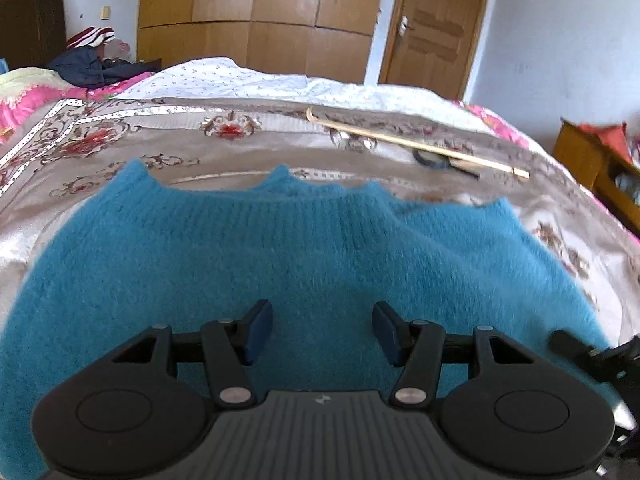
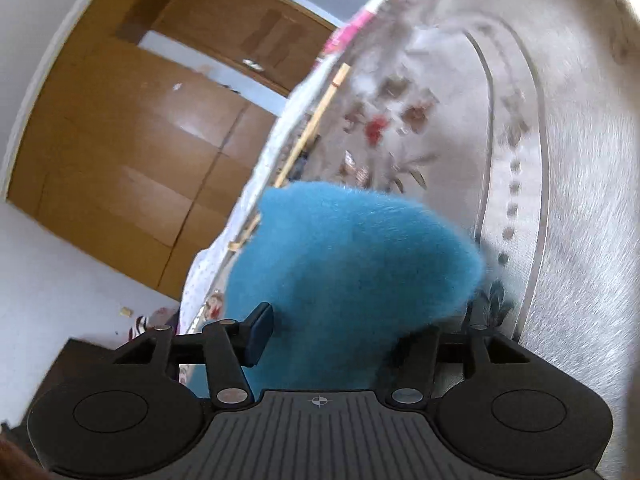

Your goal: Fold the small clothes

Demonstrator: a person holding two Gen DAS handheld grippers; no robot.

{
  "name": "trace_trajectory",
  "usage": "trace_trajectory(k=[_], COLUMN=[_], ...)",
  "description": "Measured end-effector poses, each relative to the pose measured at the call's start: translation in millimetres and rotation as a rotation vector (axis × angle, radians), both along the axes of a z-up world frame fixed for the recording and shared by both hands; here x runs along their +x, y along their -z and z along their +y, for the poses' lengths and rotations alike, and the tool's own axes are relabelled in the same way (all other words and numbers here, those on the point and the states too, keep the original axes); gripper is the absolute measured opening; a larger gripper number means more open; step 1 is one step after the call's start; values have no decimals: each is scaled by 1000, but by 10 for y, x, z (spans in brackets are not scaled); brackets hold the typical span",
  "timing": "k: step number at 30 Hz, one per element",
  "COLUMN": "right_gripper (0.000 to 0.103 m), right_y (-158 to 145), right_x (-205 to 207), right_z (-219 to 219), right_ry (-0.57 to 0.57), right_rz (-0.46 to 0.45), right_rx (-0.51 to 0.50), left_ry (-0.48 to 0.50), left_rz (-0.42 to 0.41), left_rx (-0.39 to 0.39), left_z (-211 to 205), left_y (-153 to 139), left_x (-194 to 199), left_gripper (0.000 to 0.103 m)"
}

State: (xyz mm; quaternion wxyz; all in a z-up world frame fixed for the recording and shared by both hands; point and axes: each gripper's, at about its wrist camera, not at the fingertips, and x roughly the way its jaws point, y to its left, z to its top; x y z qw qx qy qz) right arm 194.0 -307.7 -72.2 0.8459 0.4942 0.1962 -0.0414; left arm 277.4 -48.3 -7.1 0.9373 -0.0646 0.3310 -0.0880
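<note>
- Closest to us in the left wrist view is the left gripper (image 1: 322,334), jaws apart with nothing pinched, hovering just above the teal fuzzy sweater (image 1: 256,256).
- The sweater lies spread on the floral bedspread (image 1: 120,136), ribbed edge on the far side, filling most of the near part of the bed.
- Over in the right wrist view, the right gripper (image 2: 326,338) has its jaws spread wide, with a bunched lump of the same sweater (image 2: 352,256) sitting between them. The left pad (image 2: 260,334) looks clear of the fabric; the right pad is buried in fluff, so we can't tell if it touches.
- Far right on the bedspread there's a thin wooden stick (image 1: 416,144) and a dark roll of tape (image 1: 432,159) right beside it.
- A wooden wardrobe (image 1: 256,16) and door (image 1: 436,24) stand beyond the bed.
</note>
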Motion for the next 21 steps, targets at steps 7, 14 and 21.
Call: trace_trajectory(k=[7, 14, 21], right_gripper=[24, 15, 18], right_y=[-106, -653, -778], right_x=[240, -254, -848], right_z=[-53, -244, -369], right_ry=[-41, -154, -148], right_rz=[29, -36, 50], right_rx=[18, -51, -210], left_ry=[-8, 94, 193], left_rz=[-30, -8, 13], left_rx=[130, 85, -41], left_z=[-200, -358, -274], left_y=[126, 126, -31], left_x=[41, -410, -825], left_gripper=[64, 61, 60])
